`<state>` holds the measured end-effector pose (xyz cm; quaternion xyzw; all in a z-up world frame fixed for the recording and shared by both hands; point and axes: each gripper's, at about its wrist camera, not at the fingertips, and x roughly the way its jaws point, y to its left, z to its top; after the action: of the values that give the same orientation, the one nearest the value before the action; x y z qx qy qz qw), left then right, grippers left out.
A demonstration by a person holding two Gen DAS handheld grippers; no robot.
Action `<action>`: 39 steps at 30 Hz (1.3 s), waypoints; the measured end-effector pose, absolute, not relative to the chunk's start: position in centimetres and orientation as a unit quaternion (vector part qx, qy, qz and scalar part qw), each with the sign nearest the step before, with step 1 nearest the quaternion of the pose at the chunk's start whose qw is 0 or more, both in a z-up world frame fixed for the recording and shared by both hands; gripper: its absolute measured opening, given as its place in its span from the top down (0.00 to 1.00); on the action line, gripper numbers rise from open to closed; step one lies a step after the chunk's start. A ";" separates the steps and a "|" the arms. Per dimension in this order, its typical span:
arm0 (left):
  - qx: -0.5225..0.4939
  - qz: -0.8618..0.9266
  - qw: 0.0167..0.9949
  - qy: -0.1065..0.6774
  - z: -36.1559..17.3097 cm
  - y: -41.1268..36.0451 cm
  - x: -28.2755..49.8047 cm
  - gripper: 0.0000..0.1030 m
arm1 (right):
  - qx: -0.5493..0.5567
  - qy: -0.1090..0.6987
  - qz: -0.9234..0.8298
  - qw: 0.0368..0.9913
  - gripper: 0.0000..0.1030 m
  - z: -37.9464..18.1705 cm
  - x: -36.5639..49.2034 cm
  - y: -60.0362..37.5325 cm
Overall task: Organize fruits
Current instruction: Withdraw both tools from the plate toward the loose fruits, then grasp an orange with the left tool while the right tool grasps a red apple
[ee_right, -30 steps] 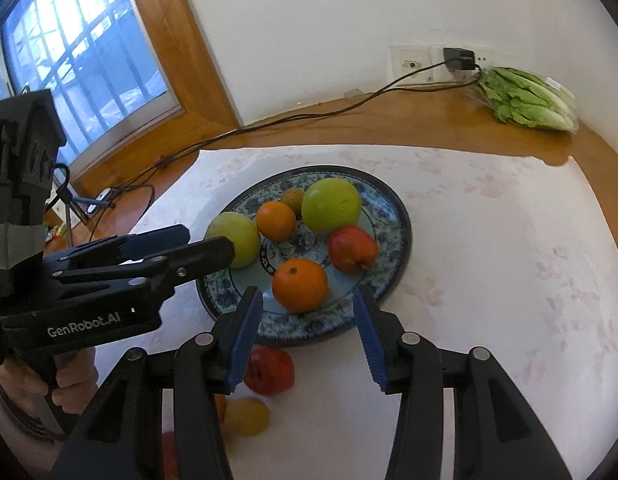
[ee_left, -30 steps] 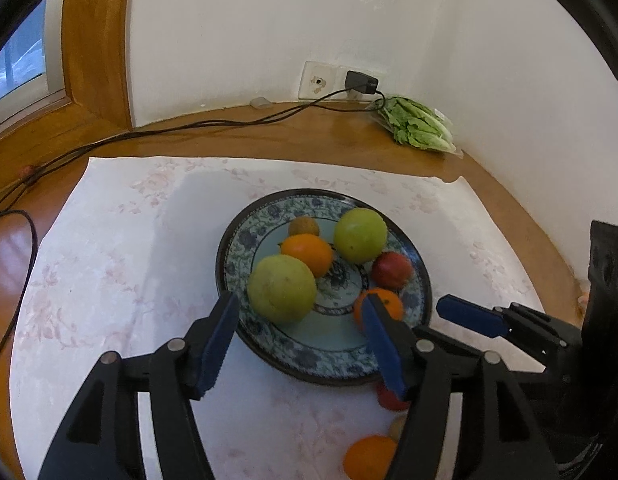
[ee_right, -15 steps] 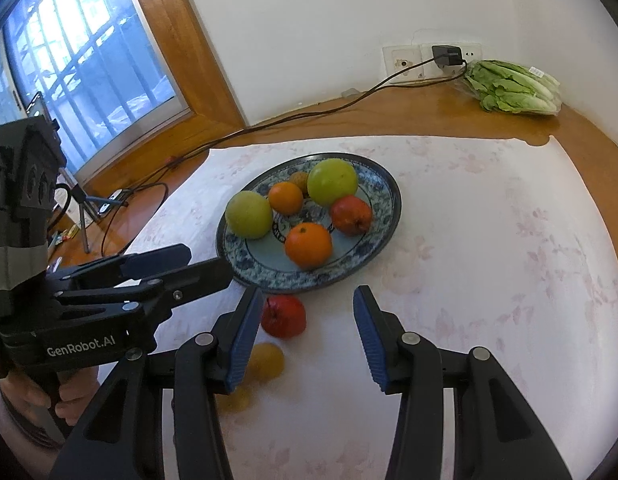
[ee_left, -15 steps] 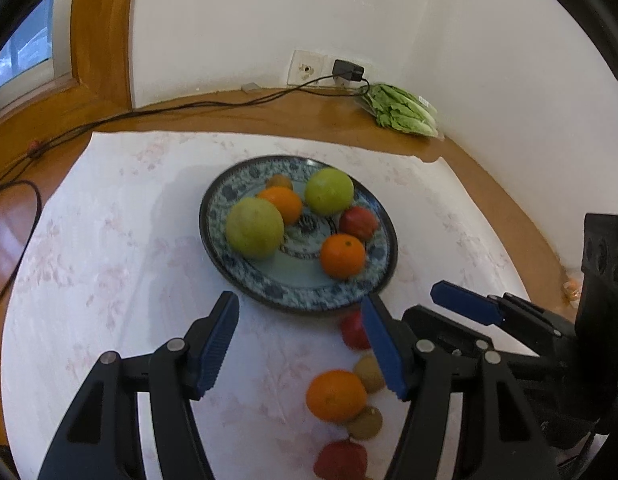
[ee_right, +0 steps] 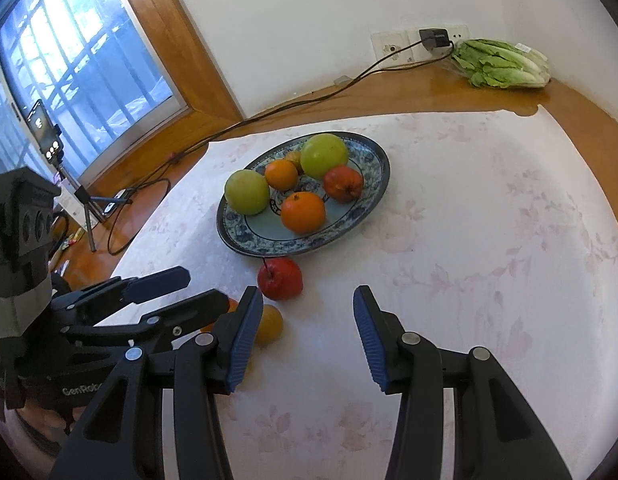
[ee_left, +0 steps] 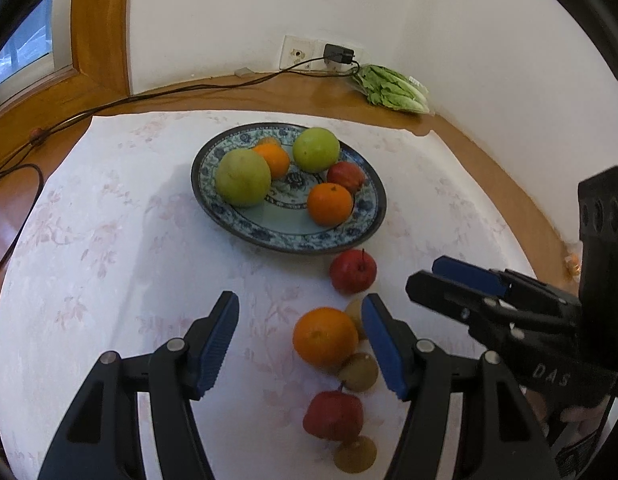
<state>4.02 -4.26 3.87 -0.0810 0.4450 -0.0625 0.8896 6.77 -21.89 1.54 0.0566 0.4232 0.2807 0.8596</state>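
A blue patterned plate [ee_left: 365,232] [ee_right: 373,212] on the white cloth holds two green fruits, two oranges, a red apple and a small brownish fruit. Loose fruit lies in front of it: a red apple [ee_left: 353,271] [ee_right: 280,278], an orange [ee_left: 325,336], a second red apple [ee_left: 333,414] and small yellow-brown fruits [ee_left: 357,372] [ee_right: 269,324]. My left gripper [ee_left: 300,340] hangs open above the cloth, the loose orange just inside its right finger, untouched. My right gripper [ee_right: 305,338] is open over bare cloth, right of the loose fruit. Each gripper shows in the other's view.
A bag of lettuce [ee_left: 393,90] [ee_right: 501,65] lies in the far corner by a wall socket [ee_left: 299,54]. A black cable [ee_right: 269,114] runs across the wooden sill. A phone on a tripod [ee_right: 49,140] stands by the window at left.
Both grippers have drawn back from the plate toward the near edge. The plate now looks smaller and farther, and the loose fruit in front of it has come into the left wrist view.
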 end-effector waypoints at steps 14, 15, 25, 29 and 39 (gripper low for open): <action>-0.079 -0.078 0.886 0.451 3.1 -4.8 3.7 0.50 | 0.057 0.425 0.263 0.864 0.53 1.2 6.9 -22.5; -0.080 -0.082 0.885 0.452 3.1 -4.9 3.7 0.53 | 0.057 0.425 0.263 0.864 0.53 1.2 6.9 -22.5; -0.083 -0.098 0.880 0.457 2.8 -5.2 3.6 0.63 | 0.055 0.427 0.264 0.863 0.53 1.0 6.9 -22.2; -0.088 -0.084 0.885 0.450 3.1 -4.3 3.5 0.63 | 0.053 0.427 0.268 0.862 0.53 1.0 6.8 -21.9; -0.098 -0.044 0.891 0.441 3.3 -1.7 4.0 0.63 | 0.067 0.436 0.272 0.855 0.53 0.4 7.0 -20.6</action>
<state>3.98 -1.74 3.33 -0.0975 0.4412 -0.0443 0.8910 7.03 -20.61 0.41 0.0671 0.4360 0.2715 0.8554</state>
